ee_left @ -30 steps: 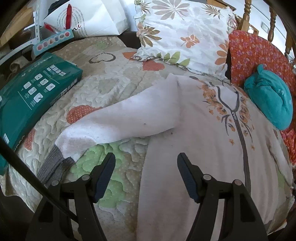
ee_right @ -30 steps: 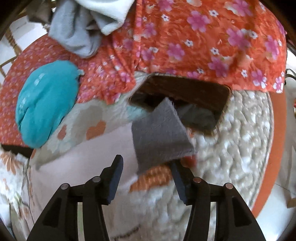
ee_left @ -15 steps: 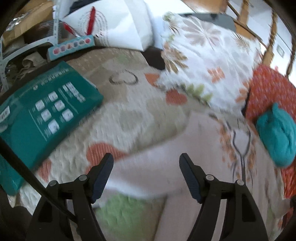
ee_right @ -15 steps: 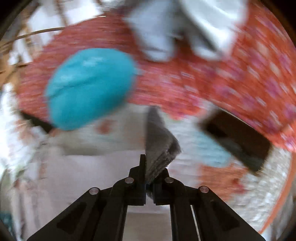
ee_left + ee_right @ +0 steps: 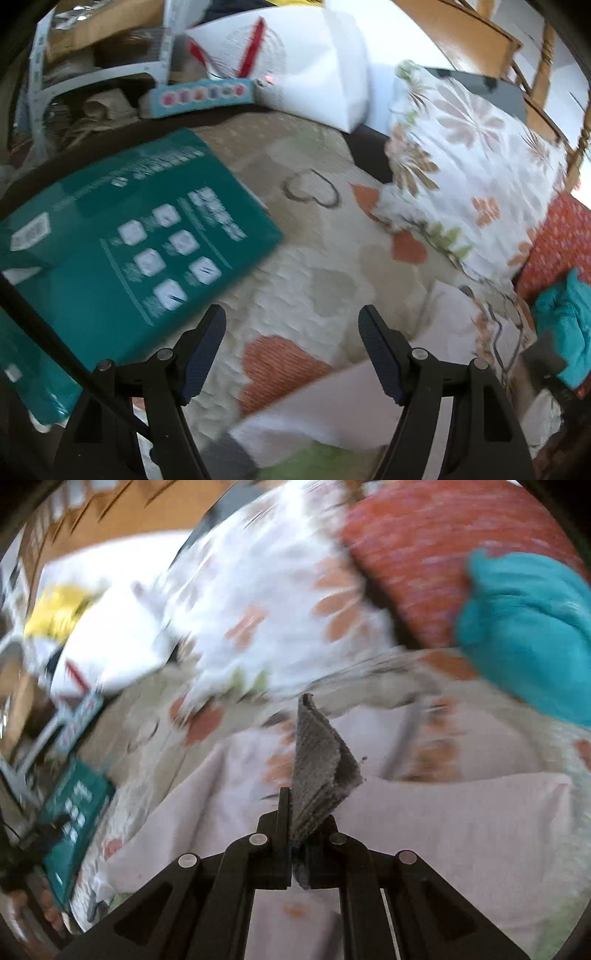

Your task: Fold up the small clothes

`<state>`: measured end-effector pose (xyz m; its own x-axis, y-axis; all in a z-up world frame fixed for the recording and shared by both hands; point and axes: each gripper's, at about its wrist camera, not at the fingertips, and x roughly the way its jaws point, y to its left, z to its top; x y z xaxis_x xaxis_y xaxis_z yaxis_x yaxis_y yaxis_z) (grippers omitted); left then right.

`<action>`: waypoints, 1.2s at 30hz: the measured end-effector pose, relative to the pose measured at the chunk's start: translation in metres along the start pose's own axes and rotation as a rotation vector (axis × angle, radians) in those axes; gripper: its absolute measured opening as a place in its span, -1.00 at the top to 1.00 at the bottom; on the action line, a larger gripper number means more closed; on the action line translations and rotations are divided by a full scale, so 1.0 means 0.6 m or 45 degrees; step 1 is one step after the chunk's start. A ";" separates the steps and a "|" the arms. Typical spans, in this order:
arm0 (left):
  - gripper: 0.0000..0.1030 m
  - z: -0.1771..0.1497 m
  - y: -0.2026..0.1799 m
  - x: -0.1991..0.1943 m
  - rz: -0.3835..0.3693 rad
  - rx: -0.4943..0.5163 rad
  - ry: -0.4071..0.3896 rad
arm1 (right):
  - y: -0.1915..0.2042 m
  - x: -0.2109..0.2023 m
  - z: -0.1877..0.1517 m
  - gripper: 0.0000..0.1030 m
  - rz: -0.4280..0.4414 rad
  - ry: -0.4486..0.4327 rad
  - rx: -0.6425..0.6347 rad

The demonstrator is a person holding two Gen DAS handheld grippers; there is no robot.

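Right gripper [image 5: 295,834]: jaws were fully closed, pinching the grey cuff [image 5: 319,771] of the pale pink garment [image 5: 443,827]; the cuff stood up at 12 o'clock from the tips, the garment body spread flat beyond, toward 3 o'clock. Left gripper [image 5: 291,350]: jaws stood wide apart, nothing between them, hovering over the quilted bedspread [image 5: 325,266]. The garment's sleeve [image 5: 332,402] lay just under the tips, running toward 4 o'clock. A teal box [image 5: 122,258] lay at 10 o'clock, a floral pillow [image 5: 461,177] at 1 o'clock, a teal cloth bundle [image 5: 565,325] at 3 o'clock on an orange cushion [image 5: 557,243]. Right view was heavily blurred.
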<state>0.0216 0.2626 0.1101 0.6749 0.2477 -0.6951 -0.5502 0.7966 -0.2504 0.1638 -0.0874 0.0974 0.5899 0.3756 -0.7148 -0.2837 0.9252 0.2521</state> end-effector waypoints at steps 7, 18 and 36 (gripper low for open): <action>-0.42 0.018 0.046 -0.005 0.000 -0.091 0.002 | 0.122 0.134 -0.030 0.90 -0.055 0.156 -0.207; -0.42 0.038 0.160 -0.051 0.120 -0.315 -0.102 | 0.249 0.080 -0.053 0.22 0.100 0.084 -0.442; -0.44 0.045 0.305 -0.118 0.279 -0.619 -0.270 | 0.520 0.018 -0.365 -0.10 0.295 0.030 -1.607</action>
<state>-0.1136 0.4055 0.1318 0.5757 0.5238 -0.6279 -0.8176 0.3810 -0.4317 -0.0841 0.1936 0.0255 0.4210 0.5075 -0.7518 -0.9014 0.1418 -0.4090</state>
